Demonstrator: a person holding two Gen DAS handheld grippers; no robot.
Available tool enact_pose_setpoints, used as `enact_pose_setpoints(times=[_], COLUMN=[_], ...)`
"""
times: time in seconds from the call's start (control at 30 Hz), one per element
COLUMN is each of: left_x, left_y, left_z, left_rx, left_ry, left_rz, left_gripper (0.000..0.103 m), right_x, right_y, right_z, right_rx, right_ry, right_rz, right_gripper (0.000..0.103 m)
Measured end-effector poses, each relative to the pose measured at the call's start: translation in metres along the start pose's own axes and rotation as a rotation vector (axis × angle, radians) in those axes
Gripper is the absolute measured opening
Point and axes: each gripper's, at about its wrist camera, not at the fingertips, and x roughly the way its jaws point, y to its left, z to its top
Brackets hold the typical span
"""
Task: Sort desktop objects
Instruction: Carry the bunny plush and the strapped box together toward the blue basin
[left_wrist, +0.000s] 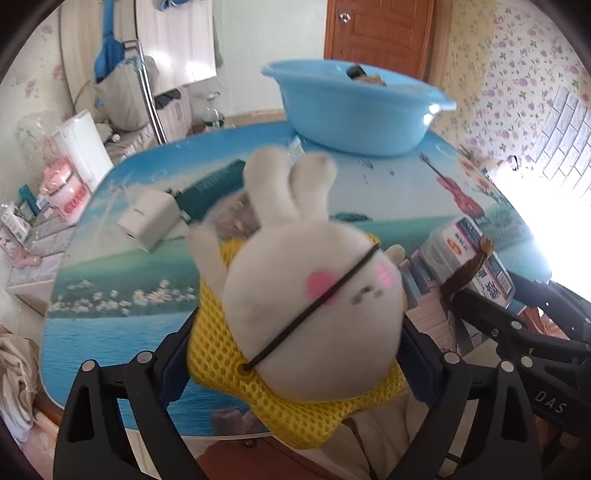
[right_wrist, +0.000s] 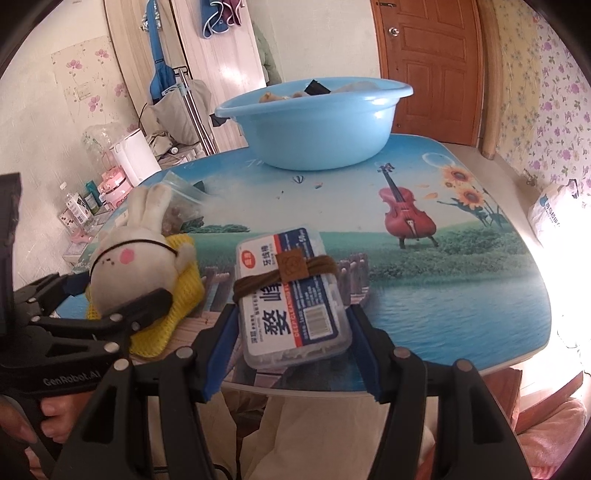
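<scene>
The left gripper (right_wrist: 122, 291) carried "GenRobot.AI" on its body, and "DAS" showed on the right gripper (right_wrist: 291, 354) in the left wrist view. The box (right_wrist: 291, 291) bore large Chinese characters on a blue and white label with a barcode and an orange tag; the small print was too fine to read. A brown cord (right_wrist: 317, 267) with a leather tab was wrapped across it. A pink pack beside the table read "GUTE", partly cut off.

The left jaws were clamped on the rabbit (left_wrist: 314, 295) and its yellow mesh (left_wrist: 229, 358), at the table's (right_wrist: 443, 314) near left edge. The right jaws stood apart on either side of the box at the near edge; whether the pads touched it could not be told. The basin (right_wrist: 314, 125) sat at the far side, holding a few items.
</scene>
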Motion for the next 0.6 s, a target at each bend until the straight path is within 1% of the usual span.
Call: enact_pose_setpoints(times=[0.13,0.17,0.2,0.27,0.33,0.37,0.4,0.47,0.6], left_x=[0.002,0.002,0.001,-0.002,-0.005,-0.006,-0.009,-0.014,-0.026], left_y=[0.0,0.0,0.0,-0.001,-0.002,-0.001,-0.001,0.0,0.004], left_z=[0.001,0.001,0.001,0.001,0.001,0.002,0.002,0.004,0.01], left_rx=[-0.002,-0.001,0.001,0.009,0.011,0.011,0.01,0.007,-0.006], left_ry=[-0.021,-0.024,-0.03,-0.045,-0.056,-0.061,-0.067,-0.089,-0.128], left_rz=[-0.004,-0.006,-0.019,-0.024,-0.023,-0.024,-0.022,-0.014,-0.014], left_gripper=[0.093,0.091,0.087,0.07,0.066,0.065,0.065,0.065,0.064], right_x=[0.001,0.001,0.002,0.003,0.004,0.003,0.003,0.003,-0.006], right_y=[0.001,0.002,0.002,0.005,0.007,0.008,0.008,0.009,0.008], right_z=[0.0,0.0,0.001,0.001,0.001,0.001,0.001,0.002,0.007], right_rx=[-0.006,-0.008,-0.012,-0.024,-0.036,-0.042,-0.048,-0.059,-0.058], right_ry=[-0.002,-0.001,-0.001,0.0,0.001,-0.001,-0.002,-0.002,-0.043], right_rz=[-0.006,-0.007,-0.008,-0.009,-0.009,0.004,0.005,0.01,0.007], right_gripper=[0.06,0.061,0.065,0.071,0.072,0.068,0.053,0.054,0.054])
